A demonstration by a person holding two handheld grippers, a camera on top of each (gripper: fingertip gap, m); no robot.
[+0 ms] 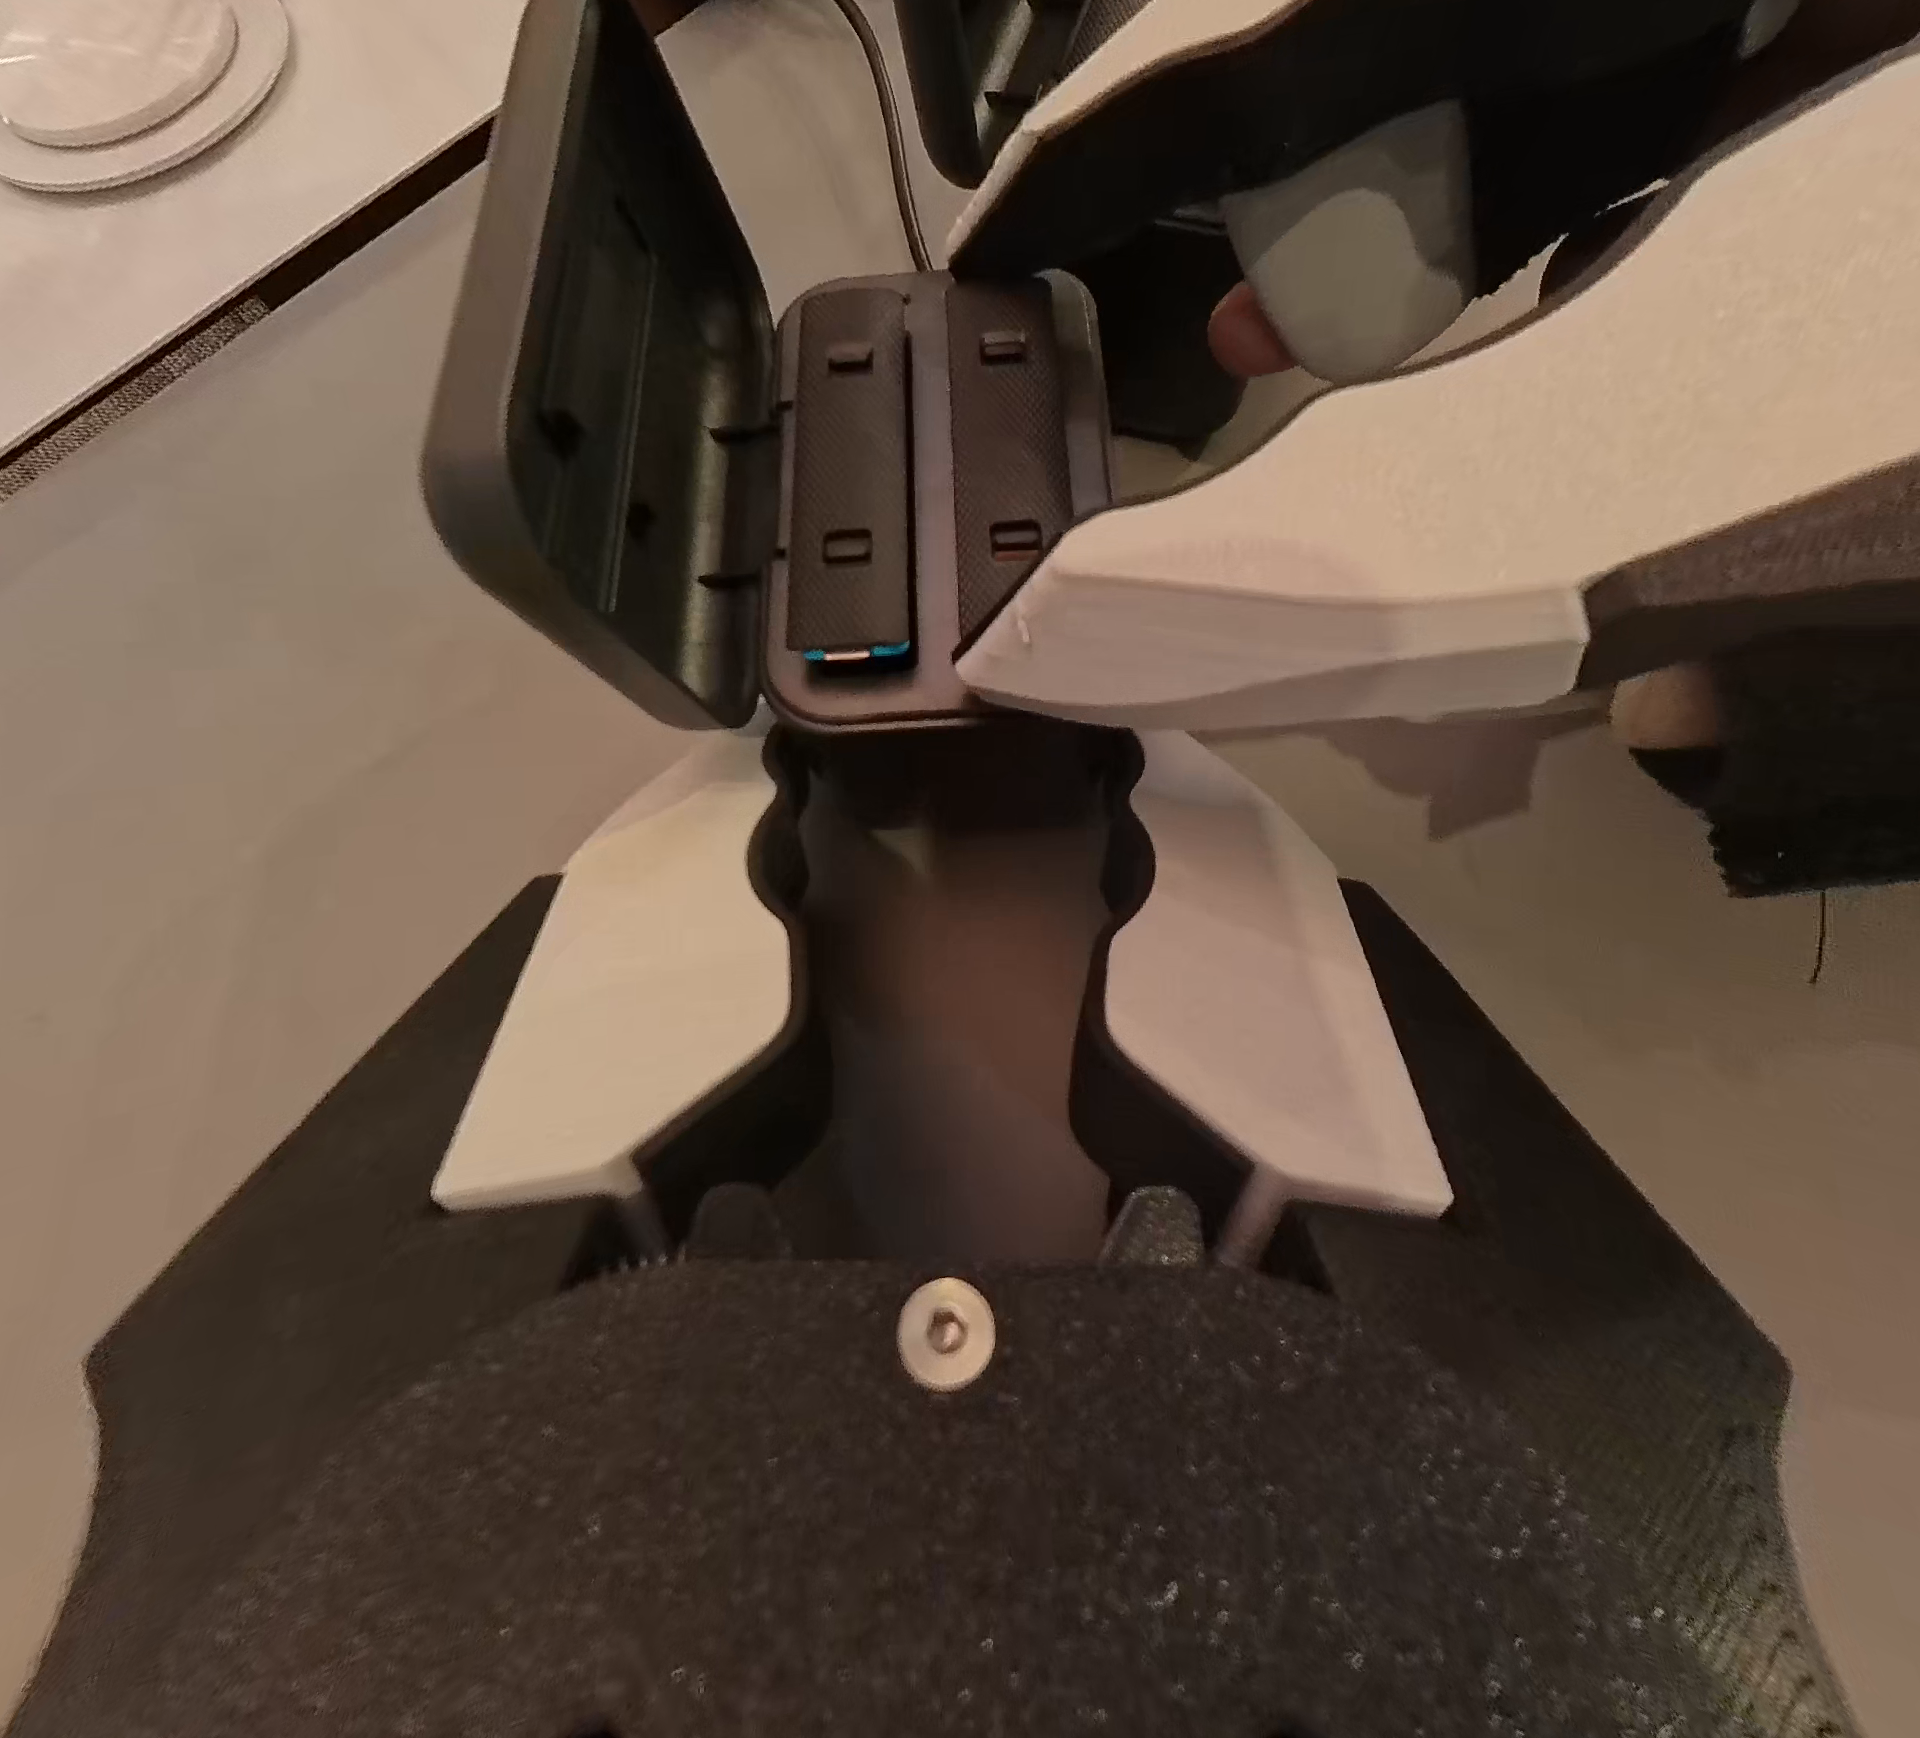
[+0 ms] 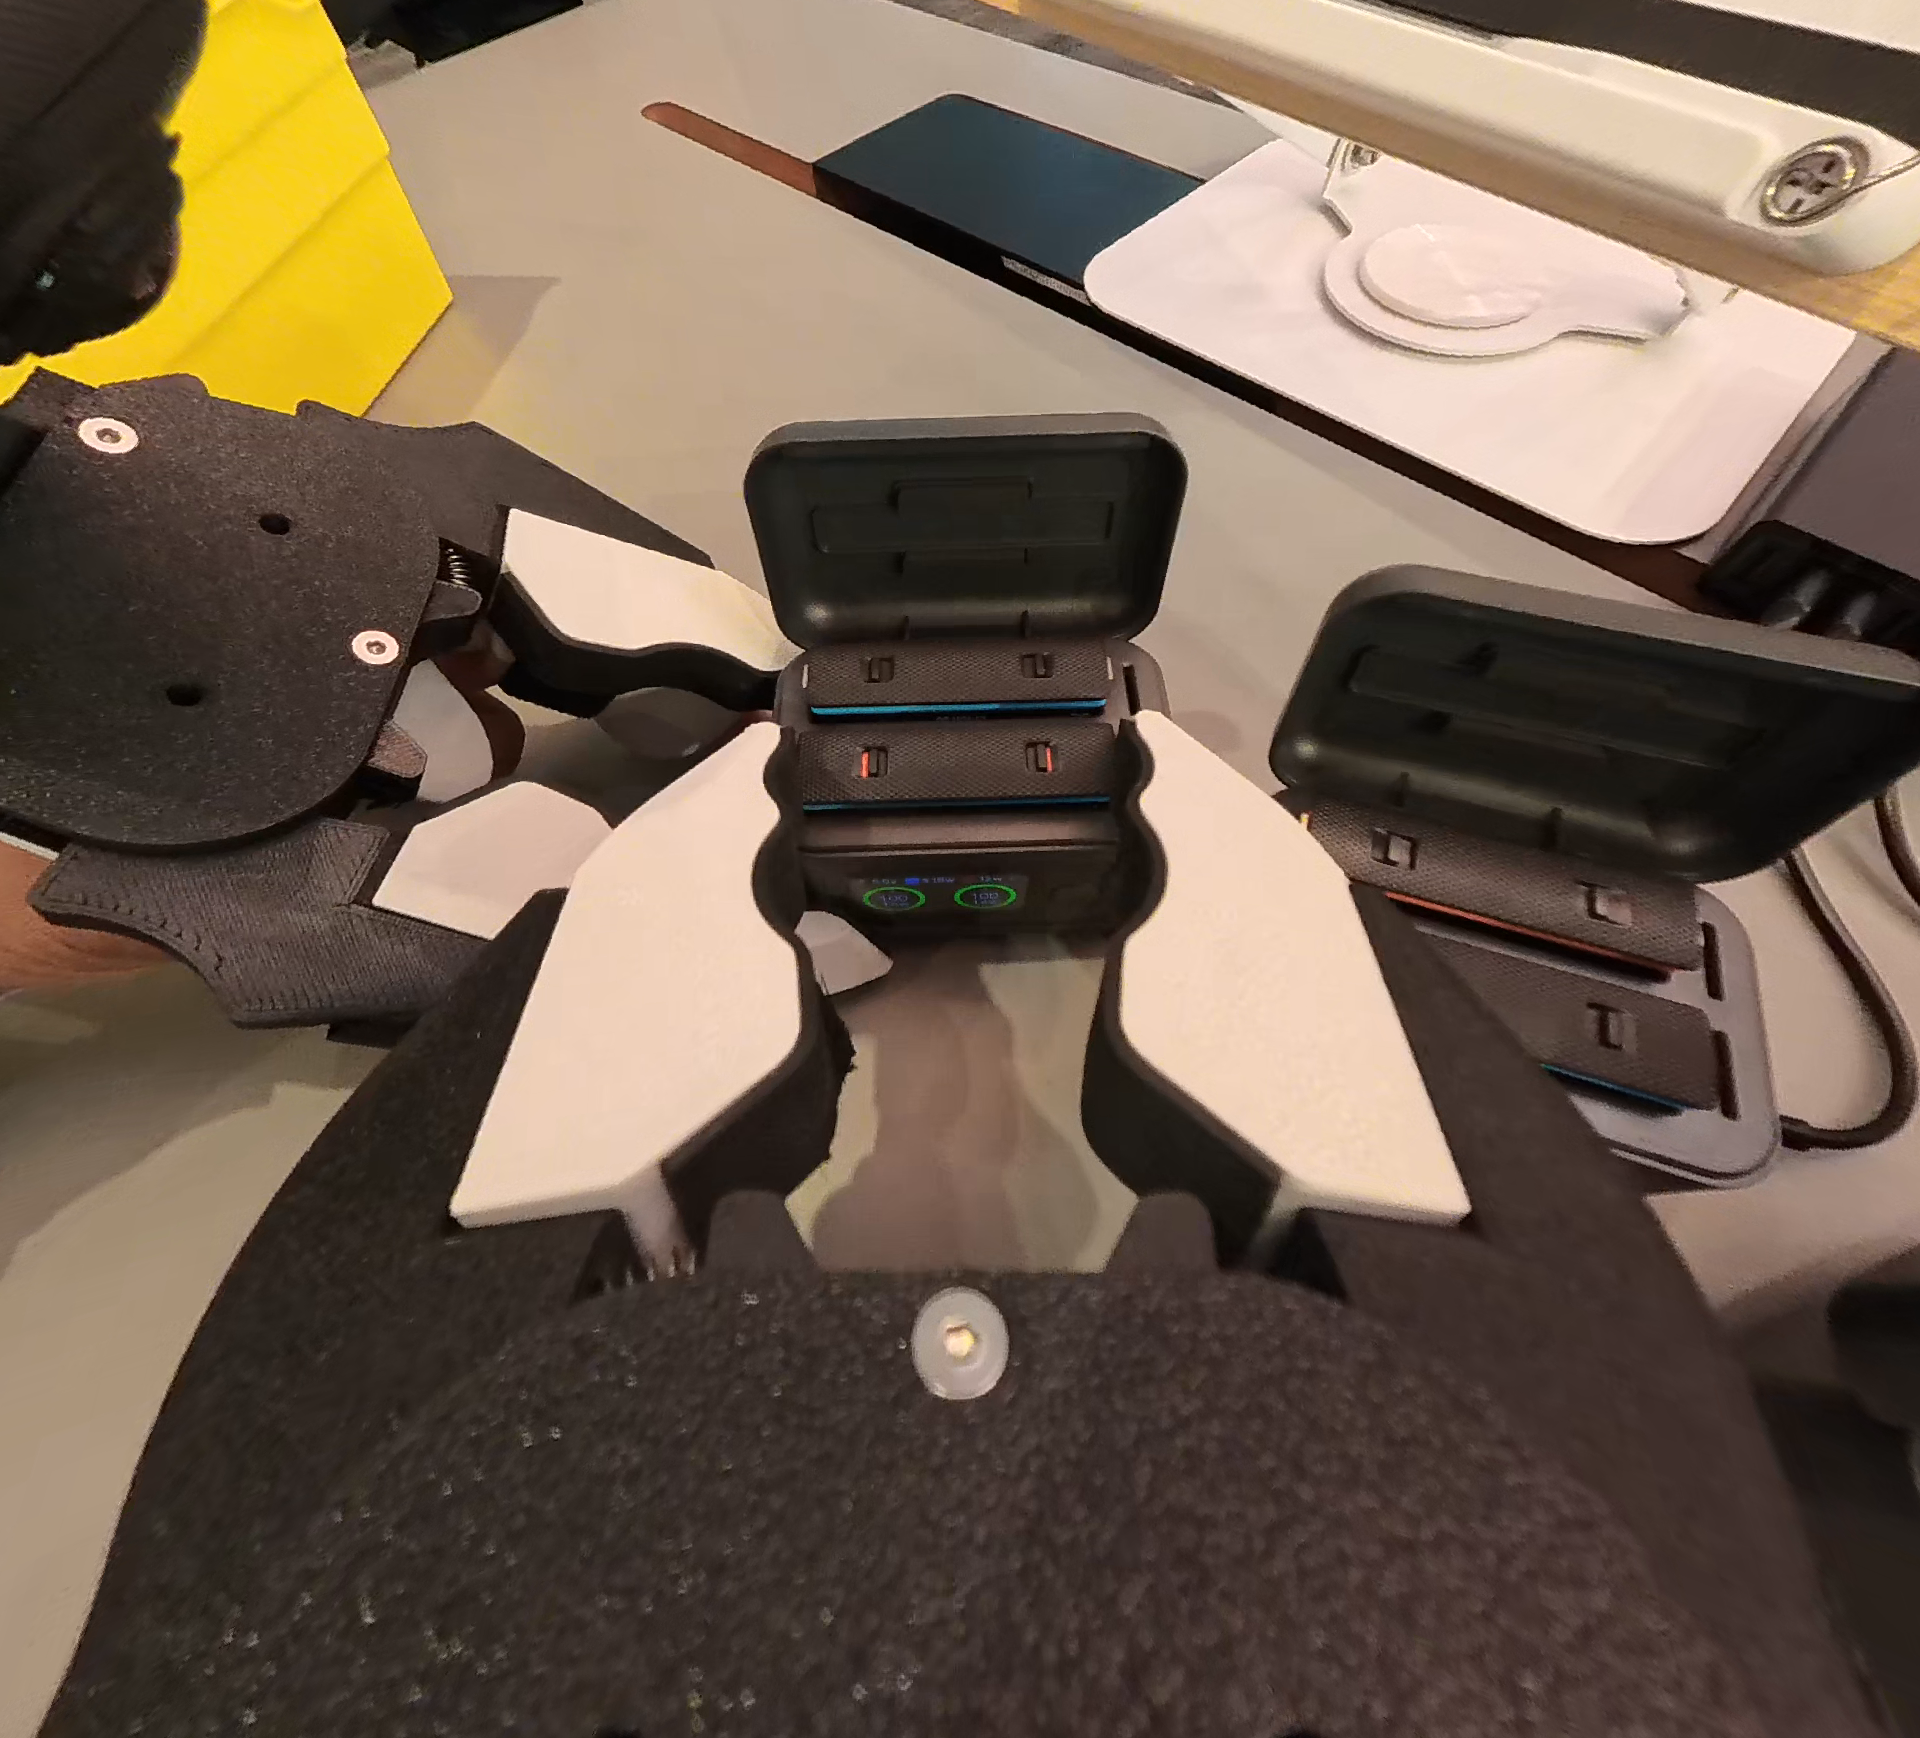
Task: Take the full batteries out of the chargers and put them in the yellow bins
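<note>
Your right claw [image 2: 961, 815] sits spread around the nearer battery [image 2: 951, 769] in the open charger [image 2: 961, 899] on the grey surface [image 2: 623, 358], white fingers [image 2: 675, 982] flanking its two ends; whether they touch it, cannot tell. Your left claw [image 1: 951, 743] is at the charger's end, its fingertips against the case on either side; cannot tell whether it grips. A second battery [image 2: 954, 682] fills the slot nearest the raised lid [image 2: 966, 525]; second open charger [image 2: 1538, 950] to the right, yellow bin [image 2: 301, 213] beyond the left claw.
</note>
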